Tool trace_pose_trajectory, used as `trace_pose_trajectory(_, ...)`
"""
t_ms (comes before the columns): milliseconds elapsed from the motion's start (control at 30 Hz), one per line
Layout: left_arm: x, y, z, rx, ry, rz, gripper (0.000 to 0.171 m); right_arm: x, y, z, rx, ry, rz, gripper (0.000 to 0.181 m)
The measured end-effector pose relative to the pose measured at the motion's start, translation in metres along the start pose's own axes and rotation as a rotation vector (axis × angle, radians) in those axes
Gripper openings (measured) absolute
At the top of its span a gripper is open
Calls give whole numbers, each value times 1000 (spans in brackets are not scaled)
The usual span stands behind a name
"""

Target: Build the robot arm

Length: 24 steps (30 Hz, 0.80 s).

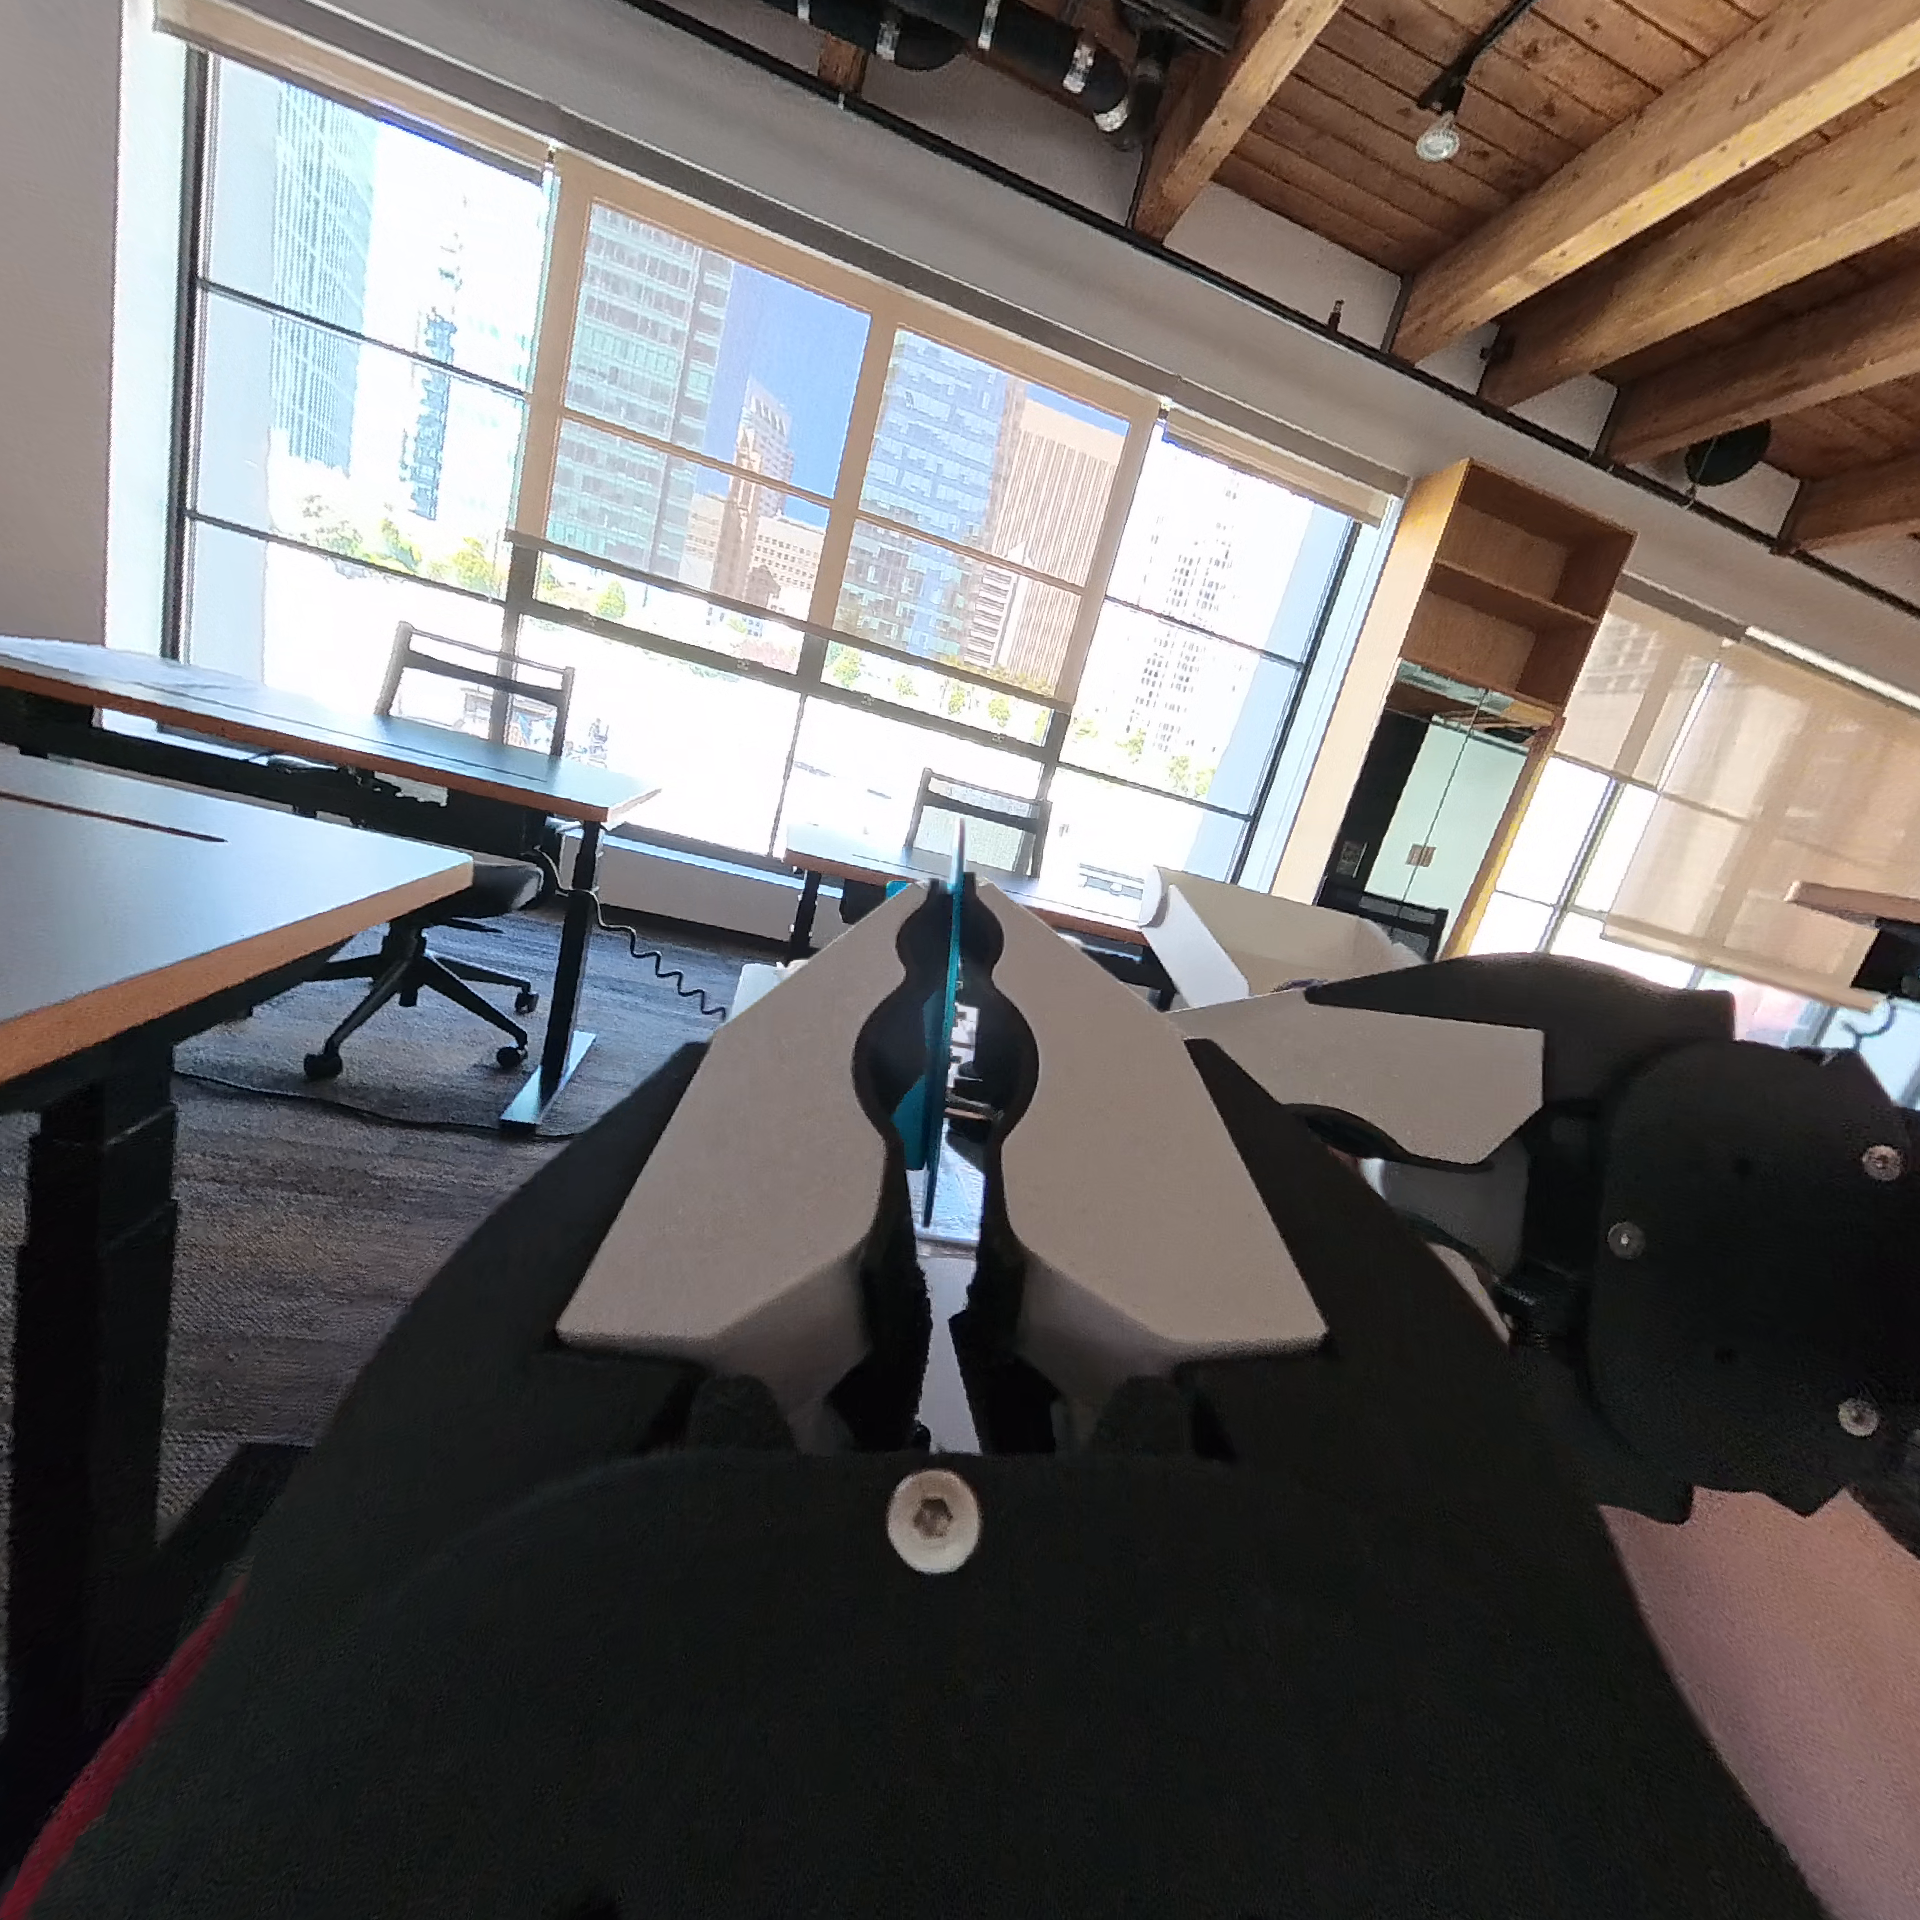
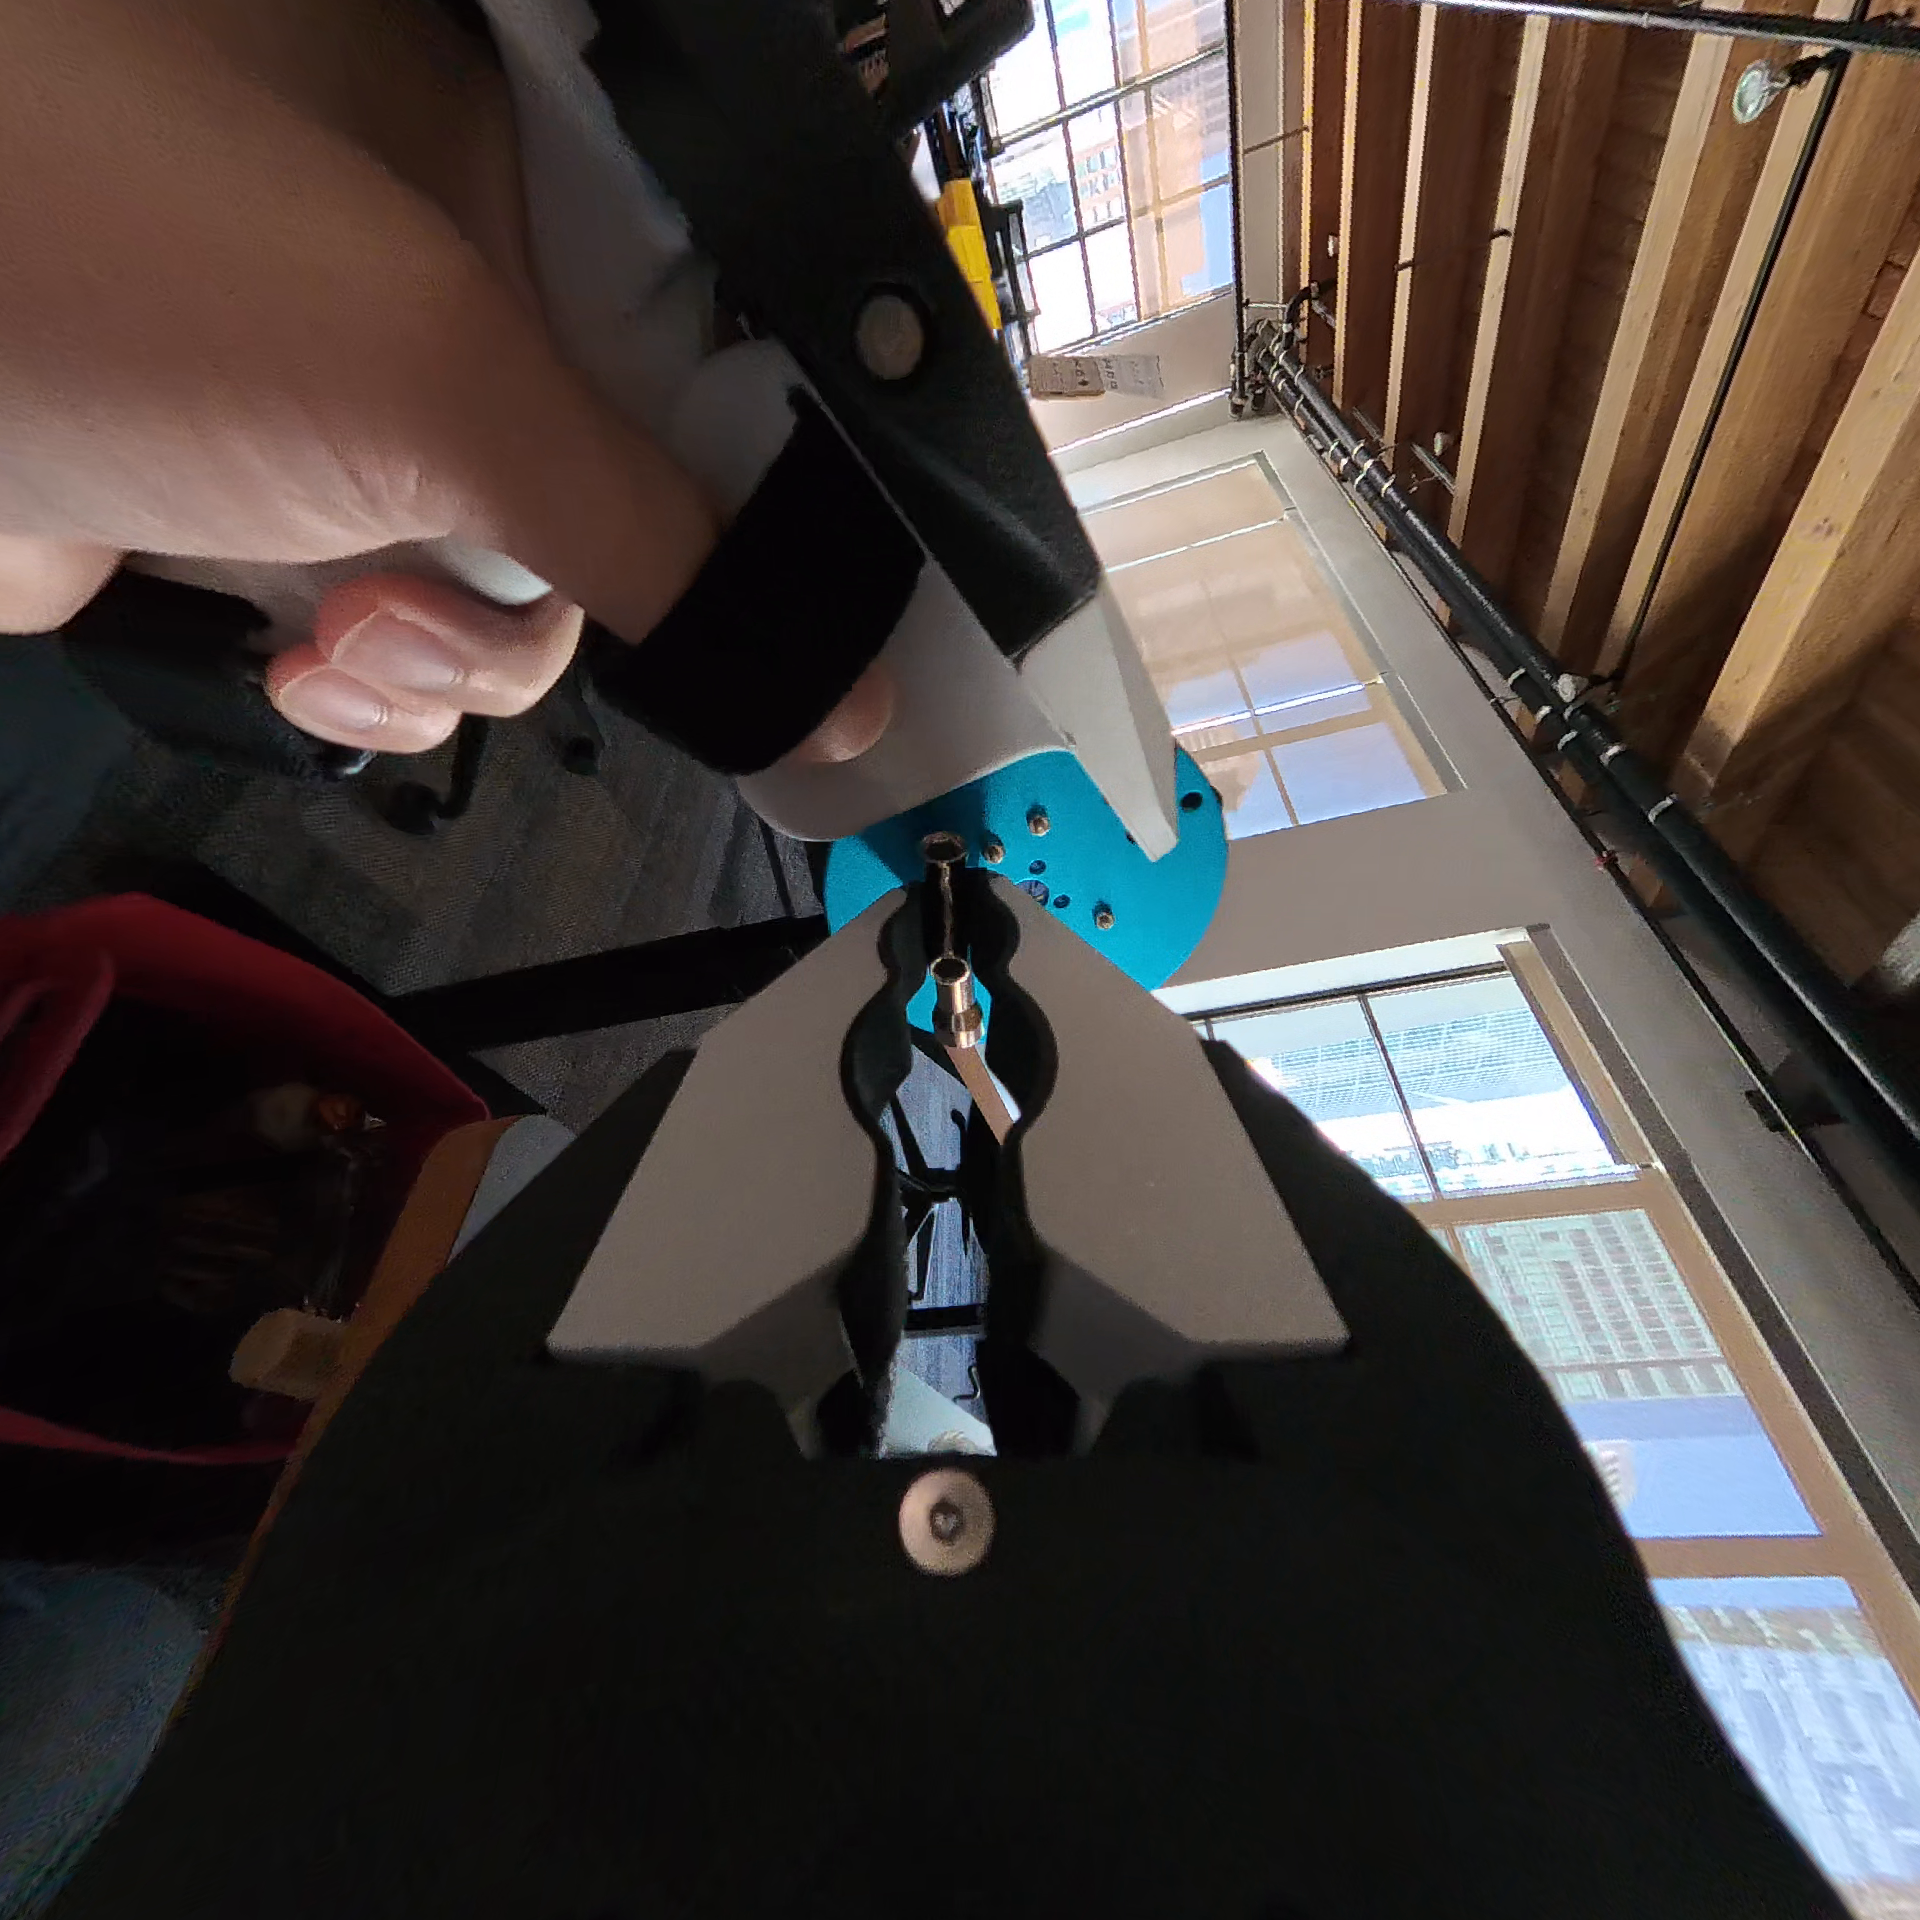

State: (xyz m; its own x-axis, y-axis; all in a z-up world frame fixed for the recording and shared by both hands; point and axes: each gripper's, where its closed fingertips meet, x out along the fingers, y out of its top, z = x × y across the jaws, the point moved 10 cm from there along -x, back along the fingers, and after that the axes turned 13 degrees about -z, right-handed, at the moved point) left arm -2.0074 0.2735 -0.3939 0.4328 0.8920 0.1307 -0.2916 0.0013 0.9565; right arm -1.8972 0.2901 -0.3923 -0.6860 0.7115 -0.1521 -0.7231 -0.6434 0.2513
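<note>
My left gripper (image 1: pixel 951 904) is shut on a thin teal disc (image 1: pixel 940 1049), which I see edge-on between the pads. In the right wrist view the disc (image 2: pixel 1101 883) faces me, with several holes and small screws. The left gripper (image 2: pixel 1148 826) clamps its upper edge, held by a person's hand (image 2: pixel 312 416). My right gripper (image 2: pixel 945 899) is shut on a small metal driver tool (image 2: pixel 956 1013). The tool's thin tip meets a hex screw head (image 2: pixel 940 847) on the disc. The right gripper (image 1: pixel 1216 1039) also shows just right of the disc in the left wrist view.
Dark-topped desks (image 1: pixel 208 935) with office chairs (image 1: pixel 436 966) stand at left and ahead before large windows (image 1: pixel 727 468). A white bin (image 1: pixel 1299 935) sits beyond the grippers. A wooden shelf (image 1: pixel 1496 592) stands at right. A red bag (image 2: pixel 208 1039) lies low left in the right wrist view. My hands' fingertips stand some 4 cm from each other.
</note>
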Motion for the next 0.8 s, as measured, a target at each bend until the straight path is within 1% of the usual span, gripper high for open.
trace_pose_trajectory(100,-2,0,-3,-60,-27,12,0,0,2,3,-18,18,-4,5)
trace_pose_trajectory(200,-1,0,-3,-78,-20,13,0,0,6,1,-152,-20,-55,7)
trace_pose_trajectory(267,-1,-1,-5,-100,-14,14,0,2,9,0,-210,-32,-86,7)
trace_pose_trajectory(433,3,-5,-5,-99,6,-17,0,5,12,-1,-326,-6,-170,8)
trace_pose_trajectory(633,5,-4,-2,-42,-13,-31,0,2,10,7,-308,66,-173,7)
trace_pose_trajectory(733,6,-3,2,0,0,-32,0,0,11,6,-339,43,-196,8)
trace_pose_trajectory(800,5,-2,1,-20,-2,-21,0,0,14,6,-291,37,-225,7)
